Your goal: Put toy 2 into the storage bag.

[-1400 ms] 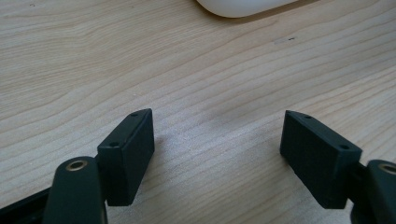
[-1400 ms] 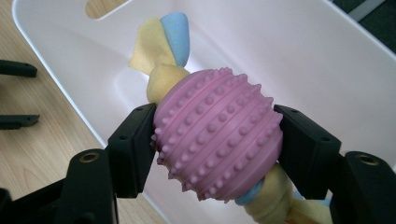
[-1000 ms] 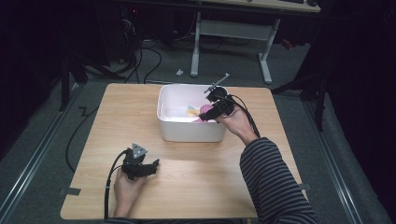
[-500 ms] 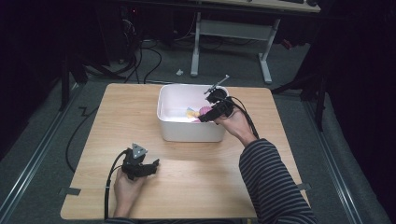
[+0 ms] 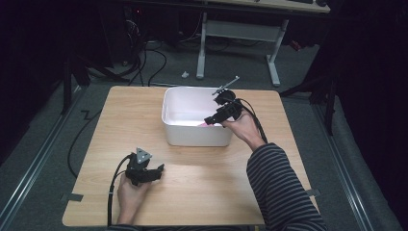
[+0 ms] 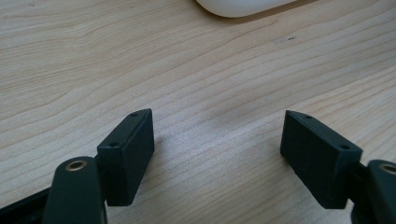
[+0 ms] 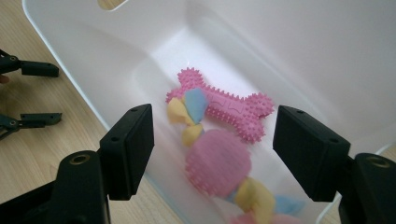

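Both grippers gape empty; right gripper (image 7: 212, 154) over white bin (image 7: 299, 51); left gripper (image 6: 217, 156) above table (image 6: 196, 70).

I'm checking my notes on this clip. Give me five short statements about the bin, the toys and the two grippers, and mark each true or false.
1. The right gripper is open above the white bin. True.
2. A pink bone toy lies inside the bin. True.
3. The left gripper is clamped on a toy. False: its jaws are apart over bare table.
4. The bin stands on the floor. False: it stands on the wooden table.
5. A pink ball on a rope toy lies in the bin beside the bone. True.
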`<state>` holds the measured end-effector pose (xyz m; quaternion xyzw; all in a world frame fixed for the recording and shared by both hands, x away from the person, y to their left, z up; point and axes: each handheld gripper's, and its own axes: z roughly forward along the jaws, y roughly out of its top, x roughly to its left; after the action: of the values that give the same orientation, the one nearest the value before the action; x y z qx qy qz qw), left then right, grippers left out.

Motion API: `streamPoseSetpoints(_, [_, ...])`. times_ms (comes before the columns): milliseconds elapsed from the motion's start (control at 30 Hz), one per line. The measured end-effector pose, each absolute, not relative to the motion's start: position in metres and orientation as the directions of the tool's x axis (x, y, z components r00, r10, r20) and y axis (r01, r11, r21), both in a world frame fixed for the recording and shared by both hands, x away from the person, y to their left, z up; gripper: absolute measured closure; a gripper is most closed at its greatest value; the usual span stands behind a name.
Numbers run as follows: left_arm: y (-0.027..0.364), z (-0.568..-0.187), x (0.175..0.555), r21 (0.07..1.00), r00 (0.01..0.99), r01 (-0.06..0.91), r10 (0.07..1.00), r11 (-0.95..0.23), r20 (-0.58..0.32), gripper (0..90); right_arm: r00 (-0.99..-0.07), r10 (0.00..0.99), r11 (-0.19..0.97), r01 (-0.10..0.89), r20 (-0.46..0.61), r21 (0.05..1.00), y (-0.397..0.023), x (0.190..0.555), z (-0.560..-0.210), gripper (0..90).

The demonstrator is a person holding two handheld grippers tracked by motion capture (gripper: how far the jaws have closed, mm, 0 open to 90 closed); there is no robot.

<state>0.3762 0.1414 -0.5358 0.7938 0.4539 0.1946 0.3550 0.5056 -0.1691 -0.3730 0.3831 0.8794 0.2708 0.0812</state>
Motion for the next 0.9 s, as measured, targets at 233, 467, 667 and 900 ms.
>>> streamPoseSetpoints(233, [0.141, -0.536, 0.376, 0.740, 0.513, 0.582, 0.859, -0.336, -0.013, 26.4, -0.689, 0.723, 0.529, 0.597, 0.048, 0.604, -0.182, 0.496, -0.362, 31.0])
streamPoseSetpoints(467, [0.141, -0.536, 0.376, 0.740, 0.513, 0.582, 0.858, -0.337, -0.013, 26.3, -0.673, 0.739, 0.476, 0.550, 0.026, 0.687, -0.206, 0.475, -0.347, 34.4])
streamPoseSetpoints(667, [0.141, -0.536, 0.376, 0.740, 0.513, 0.582, 0.859, -0.337, -0.012, 26.3, -0.648, 0.761, 0.432, 0.522, 0.013, 0.735, -0.228, 0.456, -0.341, 35.4])
streamPoseSetpoints(900, [0.141, -0.536, 0.376, 0.740, 0.513, 0.582, 0.859, -0.337, -0.012, 26.3, -0.620, 0.785, 0.392, 0.508, 0.009, 0.767, -0.251, 0.435, -0.342, 35.8])
